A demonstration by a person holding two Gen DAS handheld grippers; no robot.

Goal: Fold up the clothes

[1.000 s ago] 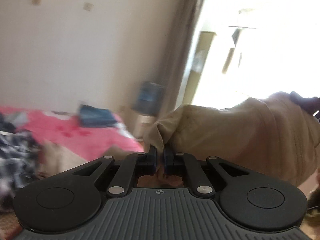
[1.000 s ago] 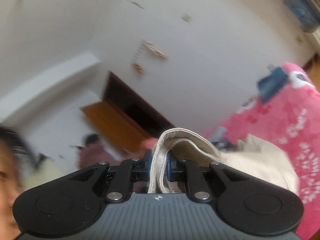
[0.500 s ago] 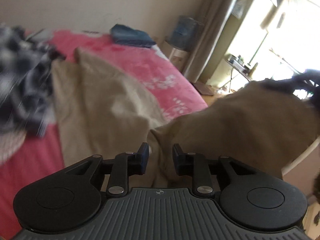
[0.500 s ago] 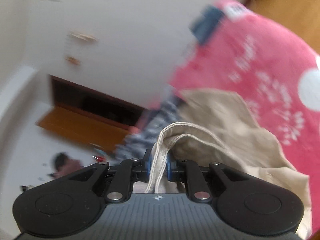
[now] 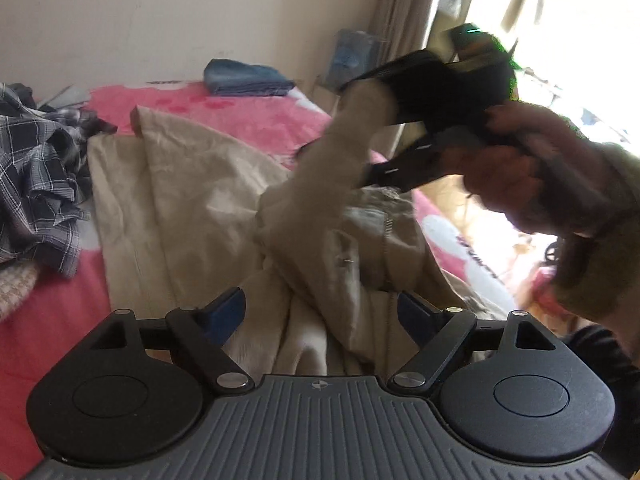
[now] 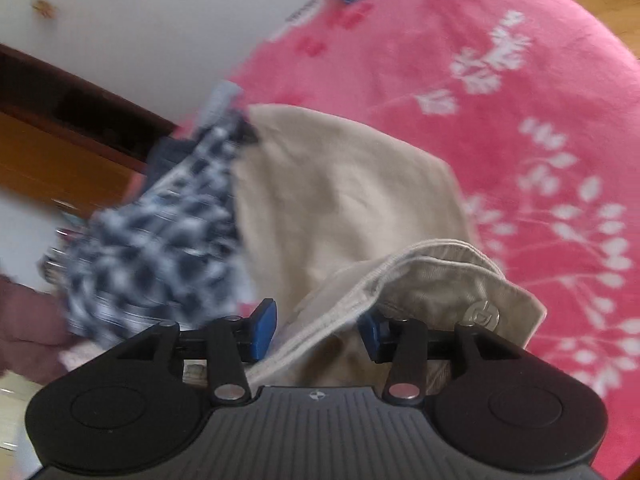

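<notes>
I'm working in a home bedroom: a bed with a pink floral bedspread [image 6: 500, 128] strewn with laundry, a plaid shirt [image 5: 36, 168], folded jeans [image 5: 244, 78] by the plain wall, a beige curtain [image 5: 404, 20] beside a bright window [image 5: 580, 20], and a wooden door [image 6: 48, 152].

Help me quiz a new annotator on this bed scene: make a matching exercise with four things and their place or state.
Things:
1. beige trousers
2. plaid shirt
3. folded blue garment
4. left tool

Place or state:
A. jaws wide open
B. crumpled in a heap at the left edge of the left wrist view
C. spread along the middle of the pink bedspread
D. at the far end, near the wall

Pairs: 1-C, 2-B, 3-D, 4-A
</notes>
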